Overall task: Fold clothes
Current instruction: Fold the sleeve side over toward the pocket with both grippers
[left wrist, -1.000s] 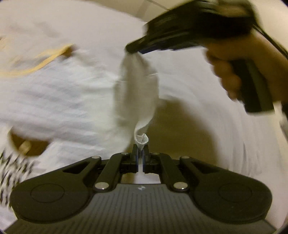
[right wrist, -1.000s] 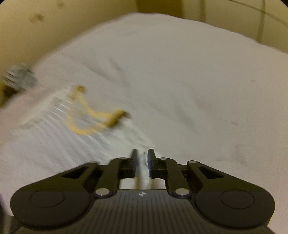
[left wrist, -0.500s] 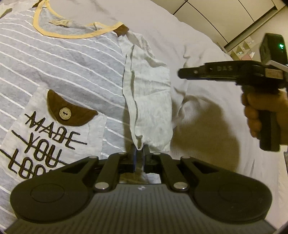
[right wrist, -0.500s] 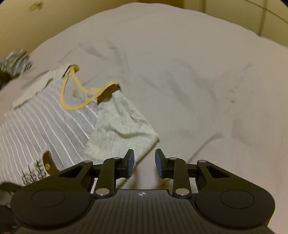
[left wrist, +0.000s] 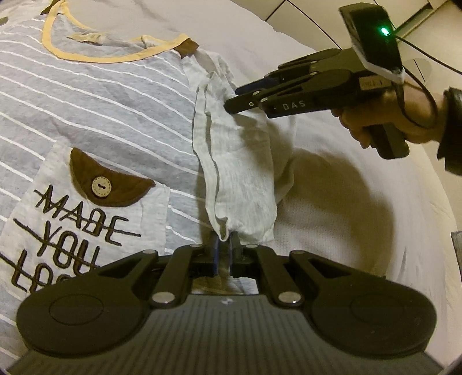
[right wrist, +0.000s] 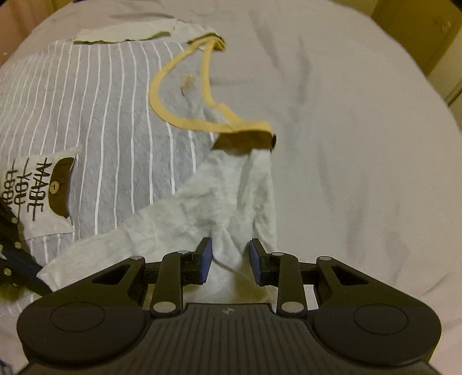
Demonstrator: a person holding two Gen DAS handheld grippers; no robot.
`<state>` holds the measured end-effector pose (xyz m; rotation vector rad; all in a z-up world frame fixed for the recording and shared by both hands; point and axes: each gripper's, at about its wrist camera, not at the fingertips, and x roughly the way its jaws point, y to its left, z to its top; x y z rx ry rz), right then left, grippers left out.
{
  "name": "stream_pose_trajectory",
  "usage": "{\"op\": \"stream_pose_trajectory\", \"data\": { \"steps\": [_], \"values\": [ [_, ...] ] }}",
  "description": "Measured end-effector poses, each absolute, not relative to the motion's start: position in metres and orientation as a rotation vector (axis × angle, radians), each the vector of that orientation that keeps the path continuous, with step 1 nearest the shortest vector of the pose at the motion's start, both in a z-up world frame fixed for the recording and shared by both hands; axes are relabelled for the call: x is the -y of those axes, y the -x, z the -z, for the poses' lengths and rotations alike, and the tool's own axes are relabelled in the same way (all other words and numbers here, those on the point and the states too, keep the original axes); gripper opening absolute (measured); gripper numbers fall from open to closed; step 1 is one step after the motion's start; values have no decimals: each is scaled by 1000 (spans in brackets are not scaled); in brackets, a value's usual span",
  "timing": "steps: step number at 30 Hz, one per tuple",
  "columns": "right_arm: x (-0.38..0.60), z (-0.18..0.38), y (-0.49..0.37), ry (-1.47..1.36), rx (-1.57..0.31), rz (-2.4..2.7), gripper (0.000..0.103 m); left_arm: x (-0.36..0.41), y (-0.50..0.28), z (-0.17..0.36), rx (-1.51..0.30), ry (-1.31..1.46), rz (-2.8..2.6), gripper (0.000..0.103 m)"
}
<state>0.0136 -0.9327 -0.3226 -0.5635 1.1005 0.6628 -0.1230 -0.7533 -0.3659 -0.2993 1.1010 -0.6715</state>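
Observation:
A grey striped T-shirt (left wrist: 115,109) with a yellow collar (right wrist: 184,121) and a lettered chest pocket (left wrist: 86,202) lies flat on a white bed sheet (right wrist: 361,144). Its pale sleeve (left wrist: 239,173) stretches from the shoulder toward me. My left gripper (left wrist: 224,248) is shut on the sleeve's cuff corner. My right gripper (right wrist: 231,255) is open, with a ridge of the sleeve (right wrist: 179,219) between its blue pads. In the left wrist view the right gripper (left wrist: 232,99) hovers at the sleeve's upper part, held by a hand (left wrist: 404,115). The left gripper's fingers (right wrist: 20,274) show at the right wrist view's left edge.
The bed sheet (left wrist: 361,216) runs on to the right of the shirt, with shallow creases. White cupboard doors (left wrist: 303,11) stand beyond the bed's far edge. A yellowish wall or furniture (right wrist: 418,28) shows at the top right of the right wrist view.
One second ago the right gripper held the sleeve up, shut. It then let go, opened and drew back, and now has moved in over the sleeve near the shoulder. The left gripper kept hold.

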Motion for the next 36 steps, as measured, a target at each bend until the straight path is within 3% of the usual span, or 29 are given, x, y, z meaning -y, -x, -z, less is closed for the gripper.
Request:
{"op": "stream_pose_trajectory", "data": {
  "steps": [1, 2, 7, 12, 14, 15, 25, 31, 36],
  "values": [
    [935, 324, -16, 556, -1124, -659, 9, 753, 123, 366, -1102, 296, 678, 2],
    [938, 323, -17, 545, -1145, -652, 0, 754, 122, 365, -1102, 291, 687, 2],
    [969, 304, -16, 418, -1159, -517, 0, 759, 122, 362, -1104, 293, 743, 1],
    [971, 317, -13, 467, -1176, -474, 0, 762, 116, 373, -1130, 290, 722, 1],
    [968, 317, -9, 476, -1151, -446, 23, 761, 113, 371, -1128, 290, 718, 1],
    [969, 313, -7, 460, -1126, -425, 24, 759, 113, 368, -1121, 285, 721, 1],
    [980, 283, 57, 17, -1022, -275, 24, 759, 99, 343, -1024, 259, 738, 2],
    [963, 334, 88, 46, -1210, -360, 24, 778, 93, 368, -1123, 142, 751, 2],
    [983, 304, 79, -2, -1121, -315, 24, 779, 100, 368, -1128, 99, 768, 2]
  ]
}}
